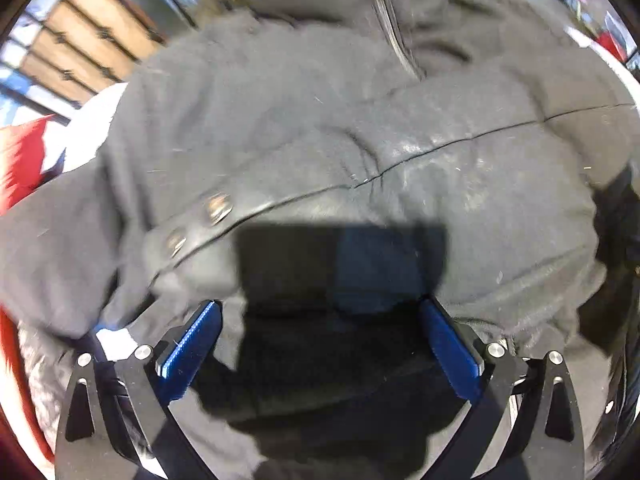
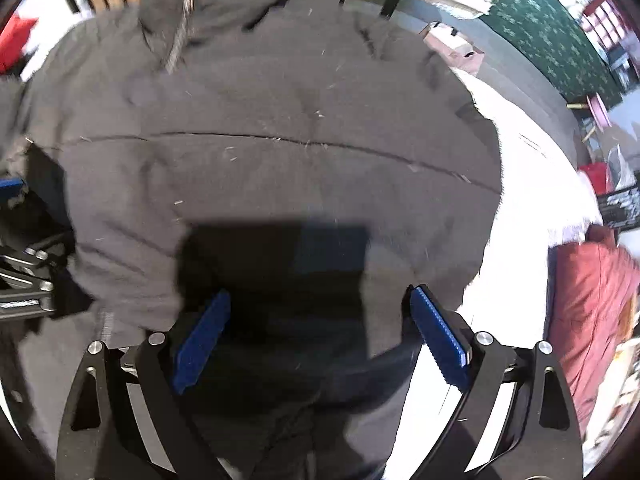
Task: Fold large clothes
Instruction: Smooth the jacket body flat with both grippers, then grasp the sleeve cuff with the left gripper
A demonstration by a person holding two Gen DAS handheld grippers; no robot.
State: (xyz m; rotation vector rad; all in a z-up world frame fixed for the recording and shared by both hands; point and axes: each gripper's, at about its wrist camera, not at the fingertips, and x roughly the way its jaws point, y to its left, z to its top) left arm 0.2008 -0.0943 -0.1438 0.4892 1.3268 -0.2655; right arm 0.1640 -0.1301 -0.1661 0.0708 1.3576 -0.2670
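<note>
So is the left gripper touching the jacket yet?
Cannot tell. In the left wrist view the left gripper stands open over the grey jacket, but blur and shadow hide any contact.

Dark grey padded jacket (image 2: pixel 280 128) fills most of the frame, spread over a white surface (image 2: pixel 532 200). Stitched seam crosses it left to right; zipper (image 2: pixel 184 20) runs at far left. Right gripper (image 2: pixel 320 336) spread wide above the near hem, blue pads (image 2: pixel 438 336) apart, nothing between them. Left gripper (image 2: pixel 24 276) partly visible at left edge. Red fabric (image 2: pixel 588 304) near right; green patterned carpet (image 2: pixel 548 28) far right.
</note>
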